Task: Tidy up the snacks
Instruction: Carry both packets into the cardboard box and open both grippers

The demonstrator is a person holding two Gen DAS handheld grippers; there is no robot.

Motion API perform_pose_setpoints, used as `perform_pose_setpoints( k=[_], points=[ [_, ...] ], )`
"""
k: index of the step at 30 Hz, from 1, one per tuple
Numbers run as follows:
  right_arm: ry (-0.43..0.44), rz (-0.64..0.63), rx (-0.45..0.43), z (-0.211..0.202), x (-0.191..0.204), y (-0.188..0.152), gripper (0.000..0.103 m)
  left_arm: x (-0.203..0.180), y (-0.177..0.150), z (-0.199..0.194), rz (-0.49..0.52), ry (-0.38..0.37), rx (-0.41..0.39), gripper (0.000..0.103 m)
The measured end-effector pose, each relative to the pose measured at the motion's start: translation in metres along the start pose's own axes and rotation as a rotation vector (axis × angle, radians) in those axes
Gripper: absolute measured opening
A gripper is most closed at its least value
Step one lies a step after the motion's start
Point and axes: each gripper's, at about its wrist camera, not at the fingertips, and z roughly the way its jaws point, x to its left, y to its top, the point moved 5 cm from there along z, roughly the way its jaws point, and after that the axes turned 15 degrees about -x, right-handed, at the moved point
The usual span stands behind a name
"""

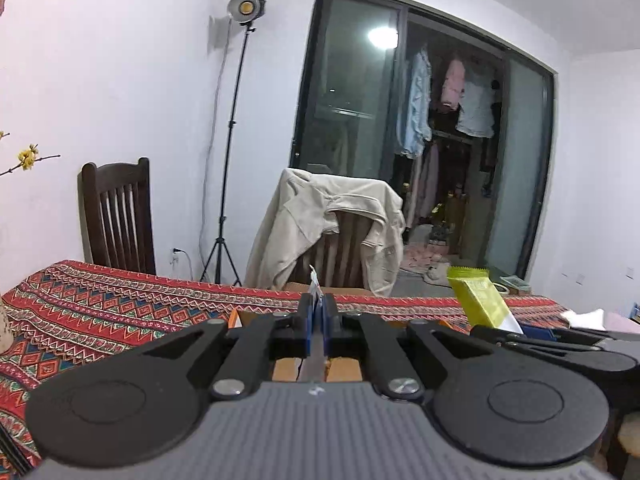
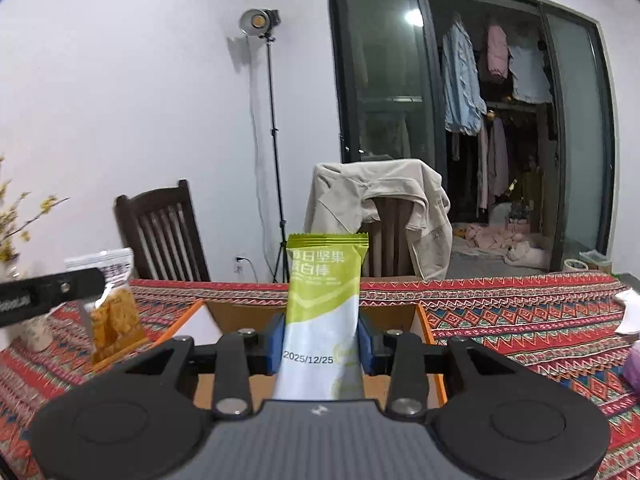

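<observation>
My right gripper (image 2: 321,342) is shut on a green and white snack bar packet (image 2: 323,304), held upright above an open cardboard box (image 2: 424,322). The packet also shows at the right of the left wrist view (image 1: 482,298). My left gripper (image 1: 316,322) is shut on a clear packet of orange snacks, seen edge-on in its own view (image 1: 315,280) and from the side in the right wrist view (image 2: 114,312). The left gripper (image 2: 80,286) is left of the box. The box shows under the left gripper (image 1: 344,368).
The table wears a red patterned cloth (image 2: 520,320). Two dark wooden chairs stand behind it, one (image 2: 164,236) bare, one with a beige jacket (image 2: 380,200). A light stand (image 2: 272,140) is by the wall. White tissue (image 2: 628,312) lies at right.
</observation>
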Motion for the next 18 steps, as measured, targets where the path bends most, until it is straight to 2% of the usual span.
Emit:
perform_pose_setpoints(
  k=[6, 15, 17, 18],
  points=[
    [-0.029, 0.041, 0.033, 0.048, -0.019, -0.025, 0.036, 0.016, -0.021, 0.047, -0.026, 0.051, 0.035, 0.006],
    [-0.033, 0.043, 0.137, 0.076, -0.033, -0.066, 0.037, 0.037, -0.066, 0.080, -0.029, 0.056, 0.166, 0.006],
    [-0.036, 0.034, 0.165, 0.079, -0.033, -0.072, 0.040, 0.041, -0.073, 0.083, -0.032, 0.070, 0.191, 0.010],
    [-0.041, 0.030, 0.171, 0.080, -0.033, -0.074, 0.041, 0.043, -0.075, 0.084, -0.029, 0.074, 0.198, 0.018]
  ],
)
